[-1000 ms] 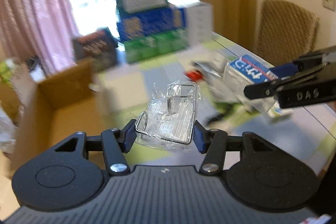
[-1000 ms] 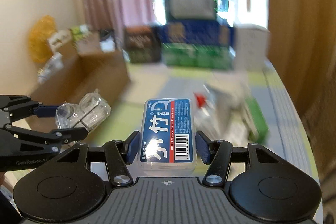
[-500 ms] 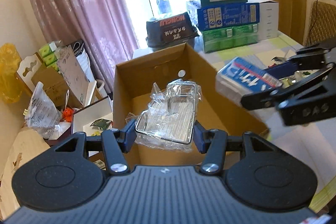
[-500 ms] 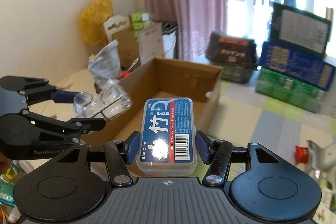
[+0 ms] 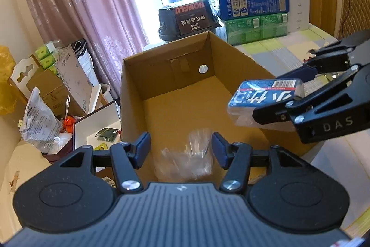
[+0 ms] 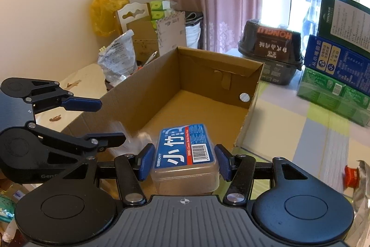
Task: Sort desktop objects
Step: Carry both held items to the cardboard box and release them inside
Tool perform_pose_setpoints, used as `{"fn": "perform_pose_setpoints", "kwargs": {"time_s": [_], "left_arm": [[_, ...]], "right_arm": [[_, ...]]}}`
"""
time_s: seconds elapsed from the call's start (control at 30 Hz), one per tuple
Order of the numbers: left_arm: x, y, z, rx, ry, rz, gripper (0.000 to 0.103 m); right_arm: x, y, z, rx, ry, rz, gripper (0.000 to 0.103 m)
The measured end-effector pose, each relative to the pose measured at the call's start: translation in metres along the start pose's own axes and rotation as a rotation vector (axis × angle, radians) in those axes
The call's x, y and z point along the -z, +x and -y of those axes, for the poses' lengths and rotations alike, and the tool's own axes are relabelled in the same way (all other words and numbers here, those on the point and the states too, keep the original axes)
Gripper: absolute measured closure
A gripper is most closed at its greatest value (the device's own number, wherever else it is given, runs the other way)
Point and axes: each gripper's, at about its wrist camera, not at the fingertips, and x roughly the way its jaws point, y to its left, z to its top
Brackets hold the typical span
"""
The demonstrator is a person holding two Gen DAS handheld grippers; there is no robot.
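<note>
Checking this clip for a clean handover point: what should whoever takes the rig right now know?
Left gripper: open, over the cardboard box; the clear wrapped packet shows blurred below its fingers, inside the box.
Right gripper: shut on the blue floss case, held above the box.
Done: the packet is in the box.
Left: let the floss case go into the box, then fetch the rest from the table, such as the silver pouch with a red cap.

Matt corrugated cardboard box, glossy clear plastic case, crinkly transparent wrapper
</note>
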Motion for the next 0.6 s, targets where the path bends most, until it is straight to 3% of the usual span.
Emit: {"fn": "perform_pose_setpoints", "kwargs": {"time_s": [0.3, 0.4, 0.6], "left_arm": [[0.001, -0.022, -0.013, -0.035, -0.049, 0.033, 0.042], [0.004, -0.032, -0.013, -0.037, -0.056, 0.039, 0.040], [0.004, -0.057, -0.003, -0.039, -0.086, 0.072, 0.036]], "right_arm": [[-0.003, 0.001, -0.004, -0.047, 0.009, 0.014, 0.049], [-0.004, -0.006, 0.000, -0.037, 0.037, 0.037, 0.030], [-0.003, -0.048, 0.018, -0.008, 0.084, 0.103, 0.024]]}}
